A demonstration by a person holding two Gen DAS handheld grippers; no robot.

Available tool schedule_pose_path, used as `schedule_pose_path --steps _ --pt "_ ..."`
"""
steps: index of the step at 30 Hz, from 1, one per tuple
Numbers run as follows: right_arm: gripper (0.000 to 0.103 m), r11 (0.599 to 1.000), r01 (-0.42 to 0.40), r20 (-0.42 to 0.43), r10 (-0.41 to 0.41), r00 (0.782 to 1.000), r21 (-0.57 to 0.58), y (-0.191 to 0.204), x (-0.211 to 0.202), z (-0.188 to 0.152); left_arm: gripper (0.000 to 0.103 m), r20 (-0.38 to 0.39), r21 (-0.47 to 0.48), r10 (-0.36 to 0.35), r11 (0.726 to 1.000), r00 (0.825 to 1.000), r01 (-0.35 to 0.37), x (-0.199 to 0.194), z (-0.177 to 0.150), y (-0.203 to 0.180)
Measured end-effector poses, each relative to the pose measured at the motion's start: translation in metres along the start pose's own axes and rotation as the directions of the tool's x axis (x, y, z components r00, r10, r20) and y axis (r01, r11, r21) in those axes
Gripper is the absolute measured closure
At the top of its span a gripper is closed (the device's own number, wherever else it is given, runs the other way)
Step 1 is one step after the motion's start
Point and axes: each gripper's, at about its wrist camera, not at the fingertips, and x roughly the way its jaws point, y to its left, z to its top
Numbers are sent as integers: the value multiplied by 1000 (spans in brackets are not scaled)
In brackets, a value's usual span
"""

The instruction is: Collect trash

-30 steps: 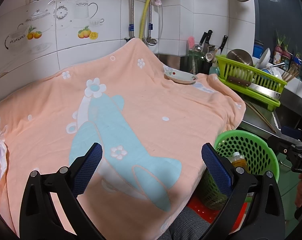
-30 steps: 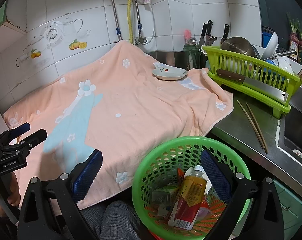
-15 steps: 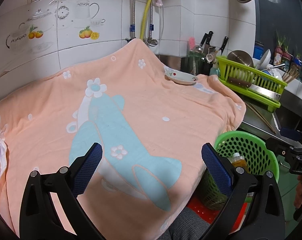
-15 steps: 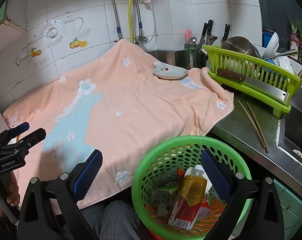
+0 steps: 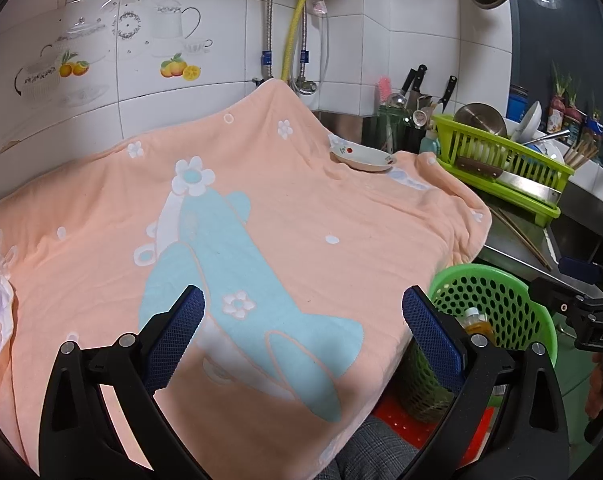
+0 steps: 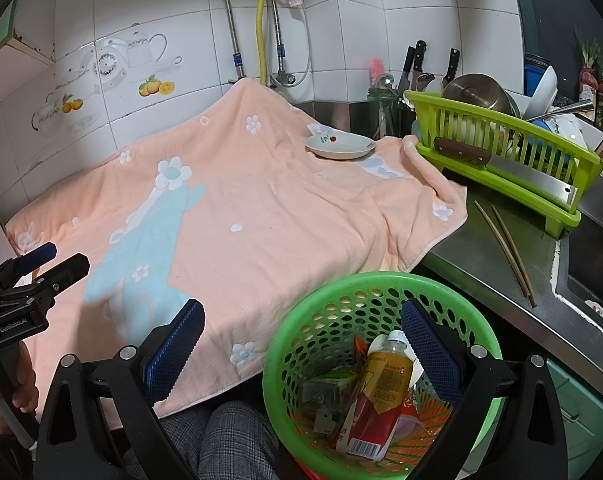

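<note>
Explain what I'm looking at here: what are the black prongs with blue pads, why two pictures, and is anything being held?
The prongs belong to two handheld grippers, one per hand; a camera on each looks forward along its fingers. The left gripper hangs open over a peach towel spread across the counter, holding nothing. The right gripper is open too, above a green basket holding a bottle and other packaging. A small dish sits on the towel's far edge. A green dish rack and chopsticks lie to the right.

A home kitchen: white wall tiles with teapot and fruit decals, a green dish rack holding pots and bowls, knives, and a steel counter beside a sink.
</note>
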Motion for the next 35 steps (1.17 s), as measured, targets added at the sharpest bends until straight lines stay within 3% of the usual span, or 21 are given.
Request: schedule_pose_path --steps 35 --pt "8 1000 -8 -5 8 1000 -4 3 5 -1 5 14 2 8 1000 1000 -8 0 -3 -5"
